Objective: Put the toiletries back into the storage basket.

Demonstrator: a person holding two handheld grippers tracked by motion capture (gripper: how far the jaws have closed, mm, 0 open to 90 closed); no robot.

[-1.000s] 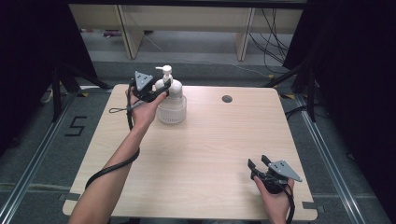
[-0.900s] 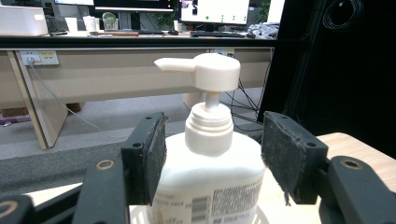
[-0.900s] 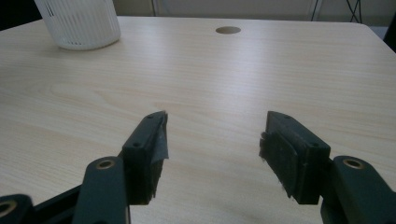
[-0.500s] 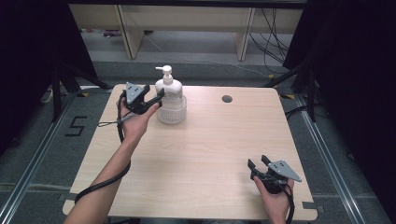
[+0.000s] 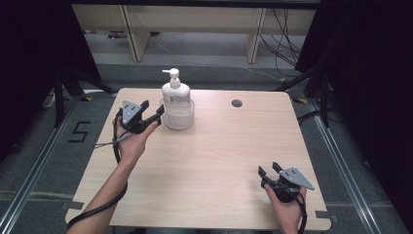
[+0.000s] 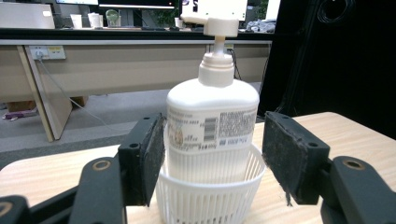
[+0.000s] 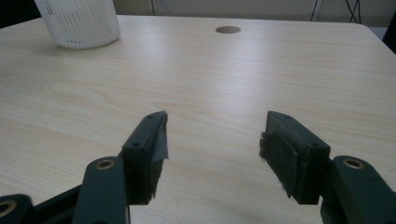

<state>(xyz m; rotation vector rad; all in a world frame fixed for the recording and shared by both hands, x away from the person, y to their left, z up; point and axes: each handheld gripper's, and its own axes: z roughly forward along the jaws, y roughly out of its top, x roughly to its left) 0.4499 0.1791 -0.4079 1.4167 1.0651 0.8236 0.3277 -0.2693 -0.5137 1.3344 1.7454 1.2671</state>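
A white pump bottle stands upright in a small white ribbed basket at the back of the wooden table. My left gripper is open, just left of the basket and apart from it, its jaws facing the bottle. My right gripper is open near the table's front right corner, with only bare tabletop between its jaws.
A round cable hole lies in the table at the back right. Wooden shelving legs and cables stand on the floor beyond the table. Dark curtains flank both sides.
My left gripper has let go of the pump bottle and drawn back to the left and toward the person; the bottle stays in the basket. The right gripper has not moved.
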